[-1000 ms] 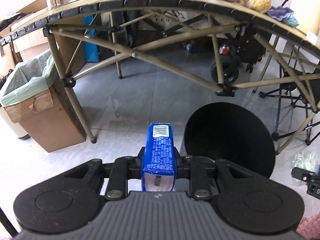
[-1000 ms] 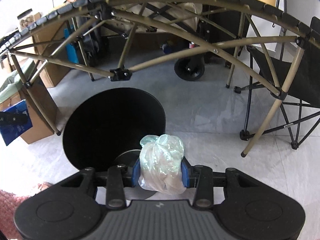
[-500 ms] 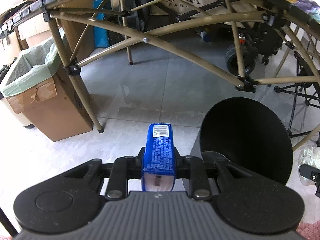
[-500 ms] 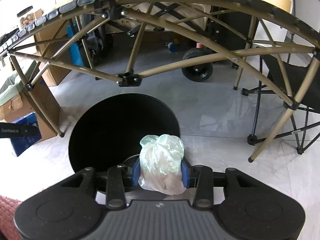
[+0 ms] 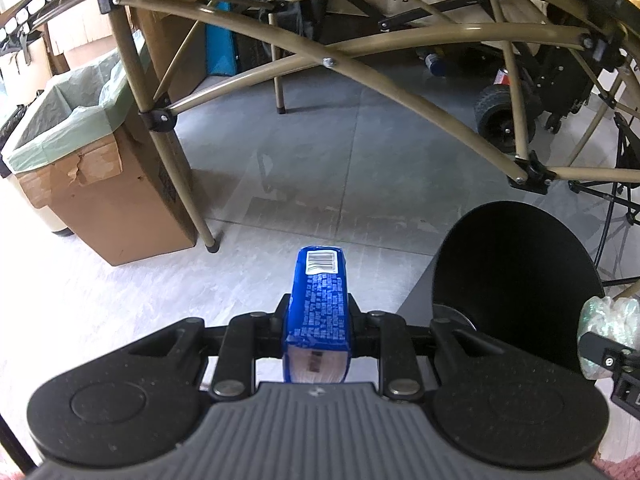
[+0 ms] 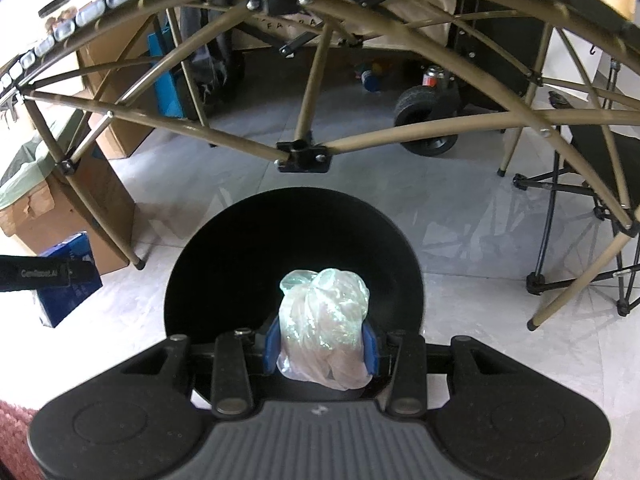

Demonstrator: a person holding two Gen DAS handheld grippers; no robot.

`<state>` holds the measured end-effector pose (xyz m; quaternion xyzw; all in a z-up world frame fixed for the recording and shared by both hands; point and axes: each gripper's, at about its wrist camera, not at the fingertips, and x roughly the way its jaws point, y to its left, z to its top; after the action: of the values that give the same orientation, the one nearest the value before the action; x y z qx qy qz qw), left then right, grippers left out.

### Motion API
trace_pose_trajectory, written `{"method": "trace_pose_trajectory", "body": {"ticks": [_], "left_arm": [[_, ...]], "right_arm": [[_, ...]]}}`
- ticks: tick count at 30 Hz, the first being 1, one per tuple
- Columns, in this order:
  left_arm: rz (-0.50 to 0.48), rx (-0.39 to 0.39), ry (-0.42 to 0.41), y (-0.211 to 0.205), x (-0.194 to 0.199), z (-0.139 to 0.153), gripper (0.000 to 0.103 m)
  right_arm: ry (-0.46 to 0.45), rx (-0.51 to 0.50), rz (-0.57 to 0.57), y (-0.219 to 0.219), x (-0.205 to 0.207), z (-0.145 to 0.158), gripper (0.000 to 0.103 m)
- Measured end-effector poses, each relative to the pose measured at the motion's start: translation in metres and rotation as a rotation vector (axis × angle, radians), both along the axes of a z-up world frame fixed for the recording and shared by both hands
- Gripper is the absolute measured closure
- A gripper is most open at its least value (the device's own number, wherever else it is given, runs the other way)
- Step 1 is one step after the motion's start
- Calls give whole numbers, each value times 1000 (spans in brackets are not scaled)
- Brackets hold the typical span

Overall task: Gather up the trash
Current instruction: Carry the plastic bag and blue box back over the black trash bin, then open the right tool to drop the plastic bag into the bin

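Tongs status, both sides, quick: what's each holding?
Left tongs: shut on the blue carton.
Right tongs: shut on the crumpled plastic bag.

Your left gripper point(image 5: 318, 316) is clamped on a blue printed carton point(image 5: 320, 304). Your right gripper point(image 6: 322, 346) is clamped on a crumpled translucent plastic bag point(image 6: 324, 332).

1. both views are sharp at the centre, with no motion blur; print on the blue box point(image 5: 319, 308) is crisp.
2. fisheye distortion bends the table frame point(image 5: 360, 46) into arcs, and the corners fade to dark vignette.
3. light is bright and even; the floor point(image 5: 100, 288) at lower left of the left view is washed out almost white.
4. the tiles point(image 6: 472, 216) carry soft reflections and faint shadows of the frame.
5. the black bin point(image 6: 292, 248) interior is featureless black.
6. the plastic bag point(image 6: 324, 320) shows iridescent glare.
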<state>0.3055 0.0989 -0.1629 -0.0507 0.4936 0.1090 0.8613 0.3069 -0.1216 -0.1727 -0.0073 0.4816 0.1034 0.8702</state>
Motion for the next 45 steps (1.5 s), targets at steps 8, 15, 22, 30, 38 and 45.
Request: {"method": "trace_pose_trajectory", "body": {"ticks": [8, 15, 22, 30, 38, 45], "left_arm": [[6, -9, -1, 2, 0, 1, 79], [1, -11, 2, 2, 1, 0, 79], [5, -9, 8, 2, 3, -2, 79], [8, -9, 15, 4, 3, -3, 79], [10, -6, 13, 4, 3, -2, 79], [14, -5, 14, 4, 3, -1, 79]], "right_arm": [[40, 7, 3, 18, 15, -11, 64], [66, 9, -11, 32, 31, -21, 64], [131, 3, -26, 39, 42, -41, 64], [127, -19, 7, 48, 40, -42, 62], [139, -9, -25, 40, 43, -37, 9], [140, -27, -19, 40, 41, -35, 5]]}}
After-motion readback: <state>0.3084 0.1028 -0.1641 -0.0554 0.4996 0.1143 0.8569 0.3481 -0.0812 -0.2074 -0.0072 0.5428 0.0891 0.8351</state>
